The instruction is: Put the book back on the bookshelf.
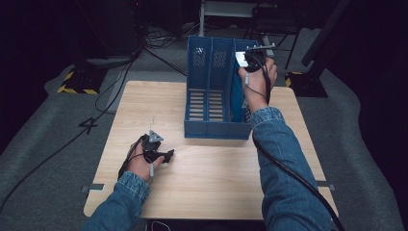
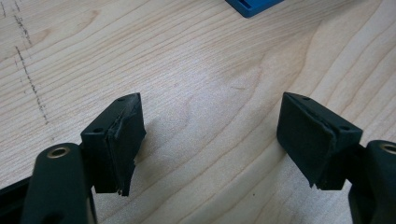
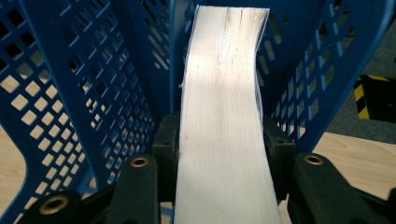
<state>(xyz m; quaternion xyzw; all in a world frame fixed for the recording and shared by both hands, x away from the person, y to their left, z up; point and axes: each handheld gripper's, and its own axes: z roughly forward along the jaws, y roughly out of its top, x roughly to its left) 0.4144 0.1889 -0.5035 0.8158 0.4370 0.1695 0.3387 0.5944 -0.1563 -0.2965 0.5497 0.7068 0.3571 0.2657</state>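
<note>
I have the right hand-held gripper [image 3: 219, 154] clamped on a thick book [image 3: 222, 116], one pad on each cover, page edges facing me. In the high view that gripper [image 1: 255, 60] sits above the right-hand compartment of the blue file rack [image 1: 211, 86], which stands toward the far edge of the tabletop [image 1: 202, 183], a little right of centre. The book stands on end inside that slot — its long axis runs up out of the compartment, parallel to the perforated dividers on either side, and it is slightly bowed between them.

What matters next, as I judge it, is that the book lies straight ahead of the jaws and along the slot, so any travel has to follow that line; a sideways tilt would catch a divider.

The left hand-held gripper [image 1: 161, 154] rests near the left front part of the tabletop, jaws spread with nothing but bare wood between them, well apart from the rack. The right hand is clearly the nearer one.
</note>
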